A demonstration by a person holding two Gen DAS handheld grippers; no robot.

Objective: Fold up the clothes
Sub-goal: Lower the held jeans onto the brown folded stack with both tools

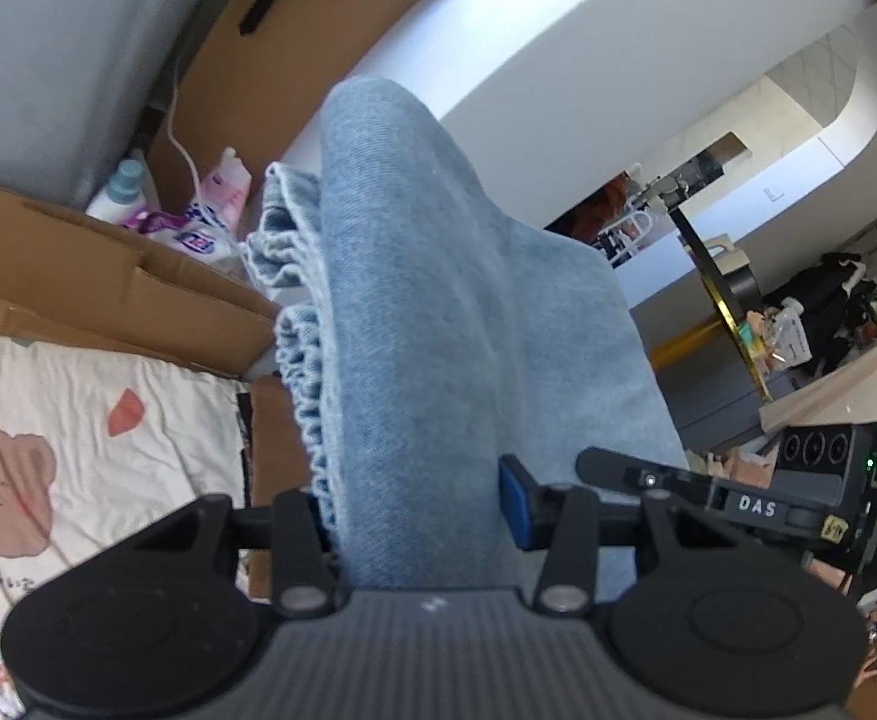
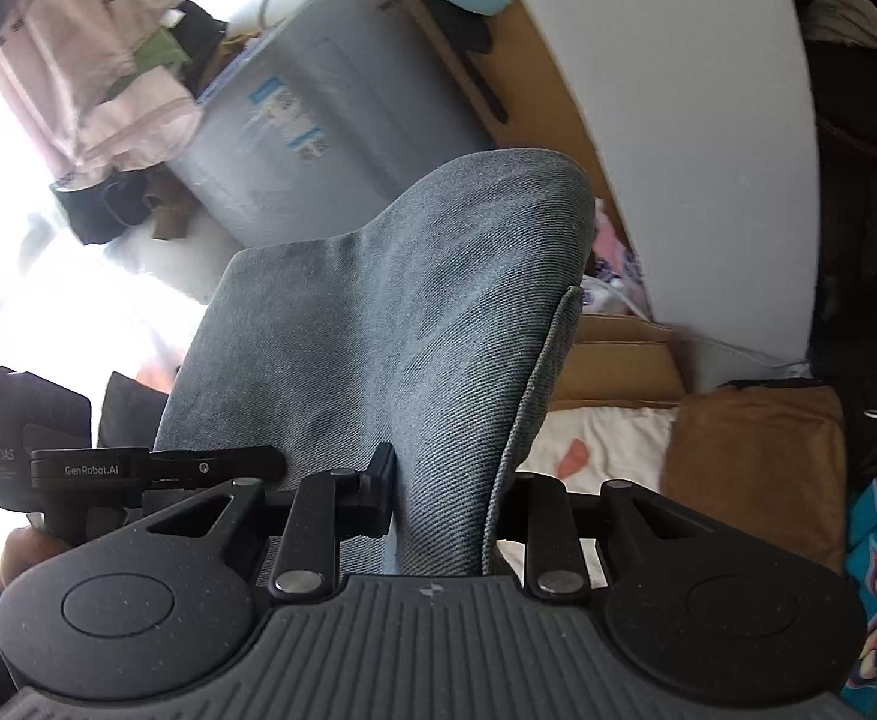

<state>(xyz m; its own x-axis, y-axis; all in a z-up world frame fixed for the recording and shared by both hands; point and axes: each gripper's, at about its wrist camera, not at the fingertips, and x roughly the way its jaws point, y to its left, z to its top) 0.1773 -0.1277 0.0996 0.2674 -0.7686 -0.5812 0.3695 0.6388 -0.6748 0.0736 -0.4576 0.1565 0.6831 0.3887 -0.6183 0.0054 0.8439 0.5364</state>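
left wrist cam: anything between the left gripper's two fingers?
Yes. In the left wrist view the blue denim garment fills the gap of the left gripper, its gathered edge by one finger; the fingers are shut on it.

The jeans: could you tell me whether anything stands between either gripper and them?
Nothing does. The left gripper and the right gripper are each shut on the jeans, with denim directly between the fingers.
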